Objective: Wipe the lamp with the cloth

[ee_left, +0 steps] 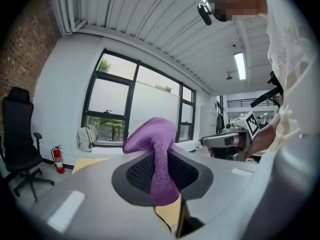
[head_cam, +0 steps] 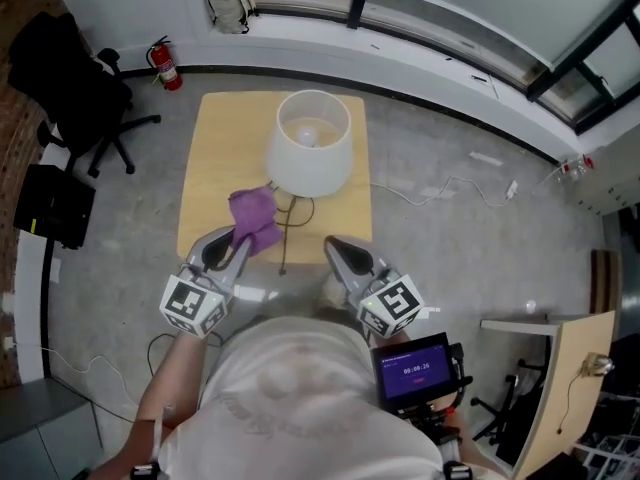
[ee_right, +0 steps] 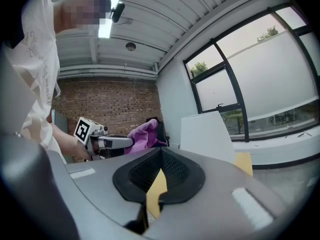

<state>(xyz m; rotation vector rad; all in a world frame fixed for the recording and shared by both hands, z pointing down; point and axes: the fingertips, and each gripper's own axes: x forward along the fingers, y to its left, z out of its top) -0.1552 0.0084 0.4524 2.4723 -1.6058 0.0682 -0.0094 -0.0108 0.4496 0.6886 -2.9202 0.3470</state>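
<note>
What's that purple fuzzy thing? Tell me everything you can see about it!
It is a small purple cloth, soft and fuzzy like a towel, bunched up and folded over itself. The left hand-held gripper pinches it between its jaws: one rounded end pokes up above them and a strip hangs down between them. It is held over the light wooden table, close beside the white lamp shade, with a small gap showing between them in the right gripper view.

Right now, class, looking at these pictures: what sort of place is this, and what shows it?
Probably an office or lab workspace: a black swivel chair, a red fire extinguisher, big windows and a bare concrete floor.
</note>
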